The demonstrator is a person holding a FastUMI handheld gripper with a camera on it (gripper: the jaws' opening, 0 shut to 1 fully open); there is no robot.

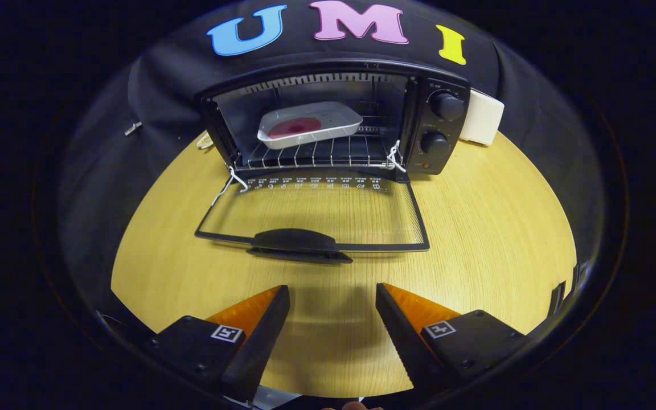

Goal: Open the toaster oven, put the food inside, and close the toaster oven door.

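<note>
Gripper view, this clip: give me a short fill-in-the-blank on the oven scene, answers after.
1. The toaster oven door is ____.
2. The white tray of food rests on the oven's wire ____.
3. The gripper fingers are ____, holding nothing.
4. The door handle lies just ____ the fingers.

Answers: open; rack; apart; ahead of

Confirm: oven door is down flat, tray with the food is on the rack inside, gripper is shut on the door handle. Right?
Not quite. In the gripper view the gripper is open and holds nothing; the door handle lies just ahead of its fingers. The door is down and the tray is on the rack.
</note>
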